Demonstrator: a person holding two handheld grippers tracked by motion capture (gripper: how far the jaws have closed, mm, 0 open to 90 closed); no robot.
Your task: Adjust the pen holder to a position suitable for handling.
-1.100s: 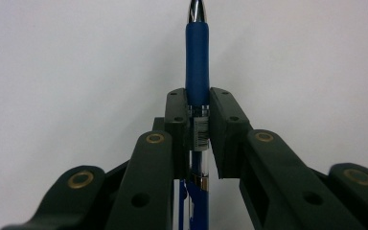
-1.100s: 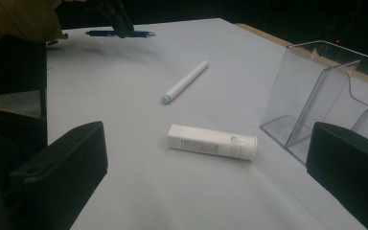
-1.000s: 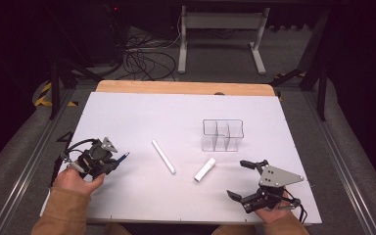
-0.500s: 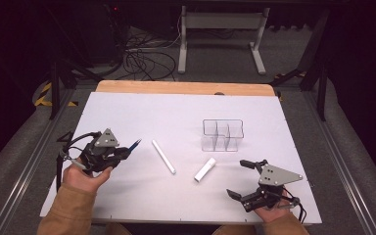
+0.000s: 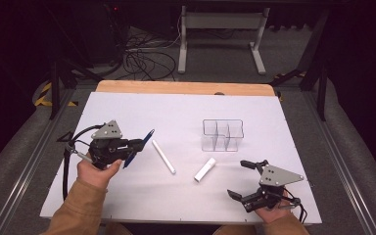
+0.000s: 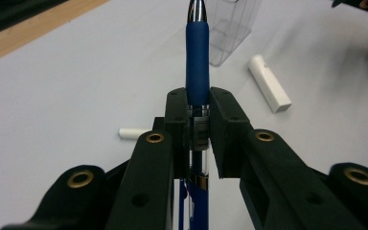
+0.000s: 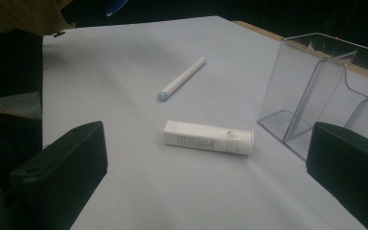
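My left gripper (image 5: pixel 138 144) is shut on a blue pen (image 5: pixel 140 147), held above the white table at the left; the pen (image 6: pixel 197 62) sticks out past the jaws, tip pointing toward the clear organiser. A long white marker (image 5: pixel 163 156) lies just right of that gripper. A short white tube (image 5: pixel 204 169) rests near the table's middle. The clear organiser (image 5: pixel 223 135) with several compartments stands behind it. My right gripper (image 5: pixel 241 178) stays open near the front right edge, nothing between its jaws; ahead of it lie the tube (image 7: pixel 208 137), the marker (image 7: pixel 182 78) and the organiser (image 7: pixel 326 91).
The white table top (image 5: pixel 127 107) ends in a wooden strip (image 5: pixel 186 88) at the far edge. Beyond it are a dark floor, cables (image 5: pixel 142 58) and a metal desk frame (image 5: pixel 220 34). A tan sleeve (image 5: pixel 78 205) comes in at the lower left.
The left gripper has lifted off the table with the blue pen and shifted right and away from the person. The right gripper has not moved.
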